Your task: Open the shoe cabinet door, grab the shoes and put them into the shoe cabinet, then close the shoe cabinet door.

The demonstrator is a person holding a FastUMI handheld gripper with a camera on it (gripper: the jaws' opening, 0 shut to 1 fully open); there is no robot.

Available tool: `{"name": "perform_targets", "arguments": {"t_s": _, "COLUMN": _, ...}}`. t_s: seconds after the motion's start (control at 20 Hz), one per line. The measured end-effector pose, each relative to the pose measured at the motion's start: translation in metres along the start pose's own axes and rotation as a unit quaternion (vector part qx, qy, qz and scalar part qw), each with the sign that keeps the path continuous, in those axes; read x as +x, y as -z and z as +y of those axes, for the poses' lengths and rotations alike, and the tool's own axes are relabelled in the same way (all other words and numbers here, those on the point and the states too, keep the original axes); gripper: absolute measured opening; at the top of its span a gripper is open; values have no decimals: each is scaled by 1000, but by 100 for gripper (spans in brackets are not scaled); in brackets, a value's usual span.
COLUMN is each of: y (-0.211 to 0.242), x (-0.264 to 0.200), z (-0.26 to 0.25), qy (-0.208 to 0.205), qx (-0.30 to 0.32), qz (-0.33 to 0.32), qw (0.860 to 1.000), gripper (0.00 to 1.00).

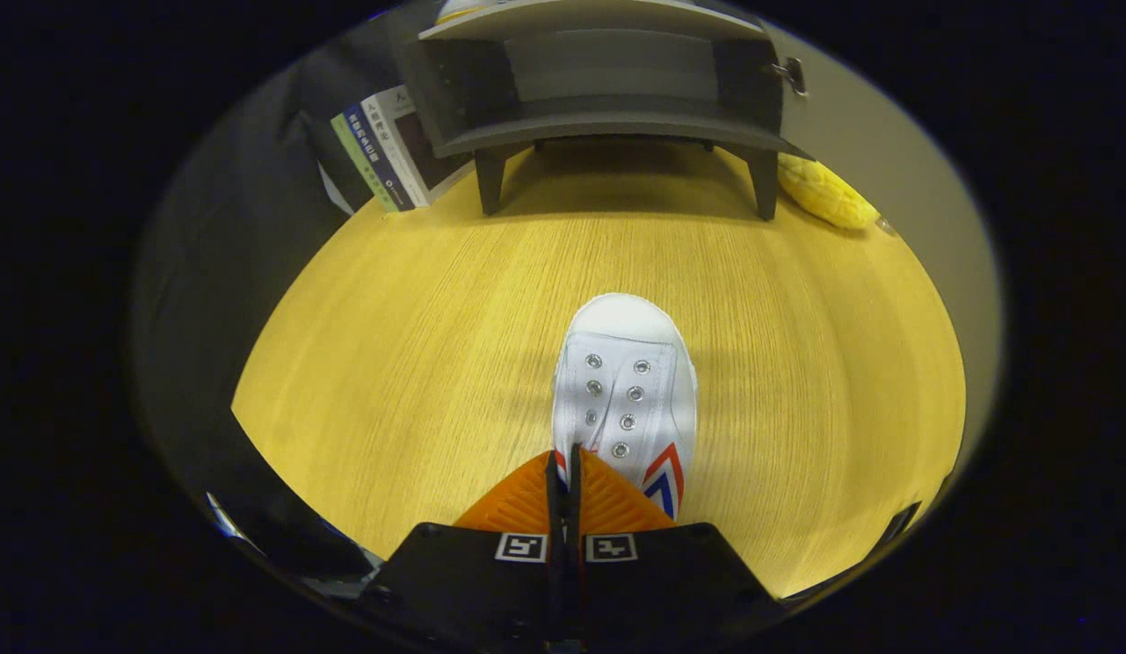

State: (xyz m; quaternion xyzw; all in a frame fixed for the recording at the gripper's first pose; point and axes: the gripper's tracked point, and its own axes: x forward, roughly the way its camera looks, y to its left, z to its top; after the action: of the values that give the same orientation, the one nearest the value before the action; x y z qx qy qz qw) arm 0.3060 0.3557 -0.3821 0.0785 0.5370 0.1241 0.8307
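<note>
Gripper [563, 463] low over the table [418, 363], its two fingers drawn together with only a thin slit between them. The fingertips sat at the rear left edge of the shoe [625, 391], apparently pinching the shoe's canvas rim there; the contact itself was hidden by the fingers, so a firm grip could not be confirmed.

Shoe was a white canvas sneaker with metal eyelets and no laces, red and blue chevron stripes on its side, toe pointed away from the gripper toward the shoe cabinet [608, 82]. It sat on the wooden table, well short of the cabinet.

Shoe cabinet stood at the far end of the table on short dark legs, grey, its door [876, 163] swung open to the right with a latch visible near the upper corner. Inner compartment looked dark and unoccupied.

A stack of booklets [386, 150] leaned just left of the cabinet. A yellow knobbly object [826, 193] lay behind the cabinet's right leg.
</note>
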Motion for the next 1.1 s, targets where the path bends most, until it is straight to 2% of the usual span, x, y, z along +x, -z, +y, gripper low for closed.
{"name": "perform_targets", "arguments": {"t_s": 0.7, "y": -74, "x": -73, "z": 23, "qy": -76, "qx": 1, "qz": -95, "qw": 993, "gripper": 1}}
{"name": "perform_targets", "arguments": {"t_s": 0.85, "y": -100, "x": -95, "z": 30, "qy": -94, "qx": 9, "qz": -122, "qw": 988, "gripper": 1}}
{"name": "perform_targets", "arguments": {"t_s": 1.1, "y": -140, "x": -127, "z": 48, "qy": -148, "qx": 38, "qz": -163, "qw": 975, "gripper": 1}}
